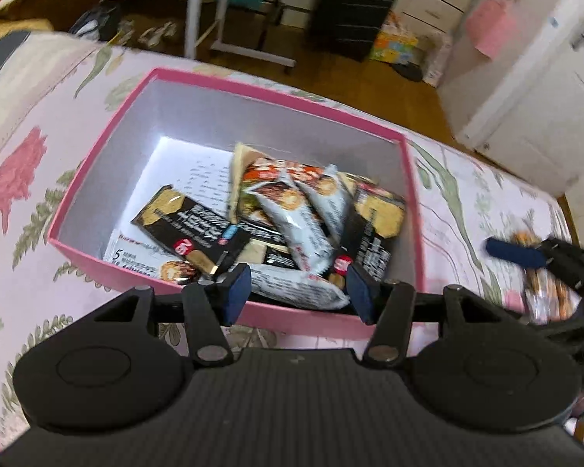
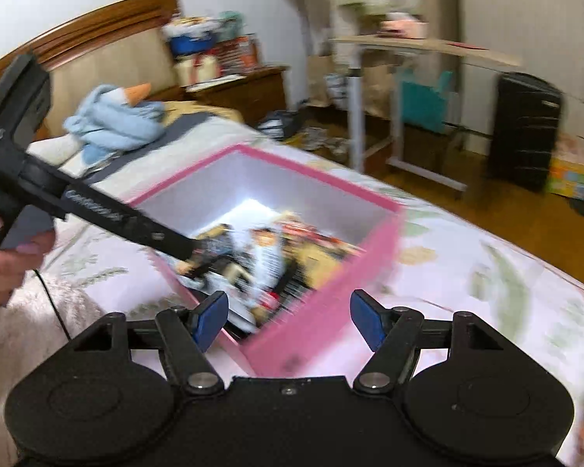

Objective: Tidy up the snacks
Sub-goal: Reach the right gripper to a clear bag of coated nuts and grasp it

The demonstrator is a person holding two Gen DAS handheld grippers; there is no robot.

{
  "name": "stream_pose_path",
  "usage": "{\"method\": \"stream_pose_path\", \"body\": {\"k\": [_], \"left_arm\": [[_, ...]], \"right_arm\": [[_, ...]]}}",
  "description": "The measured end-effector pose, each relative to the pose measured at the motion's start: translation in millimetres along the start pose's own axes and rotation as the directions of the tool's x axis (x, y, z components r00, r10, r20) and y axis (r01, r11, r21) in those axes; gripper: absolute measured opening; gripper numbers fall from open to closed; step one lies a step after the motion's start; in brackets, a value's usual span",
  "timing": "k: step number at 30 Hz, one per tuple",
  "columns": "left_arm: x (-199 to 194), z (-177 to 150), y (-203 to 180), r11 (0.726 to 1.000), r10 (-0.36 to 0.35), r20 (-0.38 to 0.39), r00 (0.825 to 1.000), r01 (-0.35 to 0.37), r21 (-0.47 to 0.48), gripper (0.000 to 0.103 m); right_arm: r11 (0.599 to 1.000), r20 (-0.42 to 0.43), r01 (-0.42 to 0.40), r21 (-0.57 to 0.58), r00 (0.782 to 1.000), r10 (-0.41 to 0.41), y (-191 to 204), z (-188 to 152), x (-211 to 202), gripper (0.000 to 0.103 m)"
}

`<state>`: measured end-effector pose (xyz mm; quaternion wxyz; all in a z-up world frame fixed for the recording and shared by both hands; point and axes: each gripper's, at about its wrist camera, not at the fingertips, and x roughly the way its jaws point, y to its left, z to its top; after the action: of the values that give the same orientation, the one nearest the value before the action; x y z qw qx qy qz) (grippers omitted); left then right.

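A pink box [image 1: 97, 155] sits on a floral bedspread and holds several snack packets [image 1: 303, 214], black ones and white ones. My left gripper [image 1: 298, 292] is open and empty just above the box's near wall. The box also shows in the right wrist view [image 2: 331, 311], blurred. My right gripper [image 2: 288, 321] is open and empty over the box's near corner. In the left wrist view the right gripper [image 1: 545, 268] is at the right, beside an orange snack packet [image 1: 549, 299] lying on the bed.
The floral bedspread [image 1: 31, 202] surrounds the box. A blue plush toy [image 2: 113, 116] lies by the headboard. A folding table [image 2: 408, 46], a black suitcase [image 2: 525, 128] and floor clutter stand beyond the bed.
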<state>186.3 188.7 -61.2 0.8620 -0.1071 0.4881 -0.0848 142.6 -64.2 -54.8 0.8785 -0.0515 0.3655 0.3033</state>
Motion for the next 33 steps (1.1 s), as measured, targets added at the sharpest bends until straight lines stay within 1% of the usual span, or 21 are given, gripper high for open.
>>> {"method": "stream_pose_path", "body": {"k": [3, 6, 8, 11, 14, 16, 20, 22, 26, 28, 29, 31, 33], "left_arm": [[-11, 0, -20, 0.997, -0.046, -0.002, 0.999, 0.046, 0.062, 0.053], [-17, 2, -44, 0.987, -0.115, -0.019, 0.993, 0.116, 0.111, 0.053], [-17, 3, -64, 0.977, -0.148, -0.034, 0.988, 0.151, 0.152, 0.053], [-10, 3, -97, 0.958, -0.184, -0.062, 0.981, 0.193, 0.211, 0.054], [3, 4, -127, 0.939, -0.232, -0.112, 0.966, 0.252, 0.233, 0.055], [16, 3, -149, 0.928, -0.248, -0.138, 0.959, 0.276, 0.250, 0.055], [45, -3, -189, 0.908, -0.270, -0.167, 0.948, 0.308, 0.285, 0.055], [62, -8, -208, 0.897, -0.287, -0.180, 0.941, 0.330, 0.295, 0.055], [97, -18, -242, 0.878, -0.325, -0.195, 0.925, 0.372, 0.301, 0.055], [114, -24, -260, 0.866, -0.350, -0.207, 0.914, 0.400, 0.301, 0.056], [122, -26, -267, 0.861, -0.365, -0.213, 0.907, 0.415, 0.294, 0.057], [141, -32, -283, 0.851, -0.401, -0.233, 0.886, 0.455, 0.262, 0.060], [157, -36, -296, 0.846, -0.419, -0.235, 0.877, 0.471, 0.250, 0.060]], "right_arm": [[0.997, -0.020, 0.072, 0.031, 0.997, -0.072, -15, -6, -30, 0.074], [0.988, -0.051, 0.152, 0.036, 0.987, -0.150, -31, -11, -54, 0.074], [0.979, -0.069, 0.198, 0.051, 0.979, -0.194, -43, -15, -70, 0.074], [0.965, -0.083, 0.247, 0.092, 0.967, -0.240, -64, -23, -89, 0.074], [0.947, -0.100, 0.288, 0.139, 0.956, -0.276, -89, -33, -99, 0.074], [0.931, -0.114, 0.313, 0.187, 0.949, -0.295, -109, -41, -104, 0.074], [0.879, -0.145, 0.338, 0.338, 0.941, -0.306, -158, -57, -107, 0.076], [0.851, -0.173, 0.348, 0.392, 0.937, -0.304, -183, -66, -104, 0.077], [0.797, -0.235, 0.414, 0.441, 0.910, -0.343, -229, -83, -89, 0.085], [0.770, -0.256, 0.441, 0.462, 0.897, -0.360, -247, -93, -80, 0.087], [0.761, -0.273, 0.442, 0.475, 0.896, -0.349, -257, -98, -74, 0.087], [0.745, -0.300, 0.428, 0.512, 0.902, -0.311, -271, -108, -62, 0.087], [0.740, -0.321, 0.418, 0.526, 0.904, -0.283, -277, -114, -51, 0.087]]}}
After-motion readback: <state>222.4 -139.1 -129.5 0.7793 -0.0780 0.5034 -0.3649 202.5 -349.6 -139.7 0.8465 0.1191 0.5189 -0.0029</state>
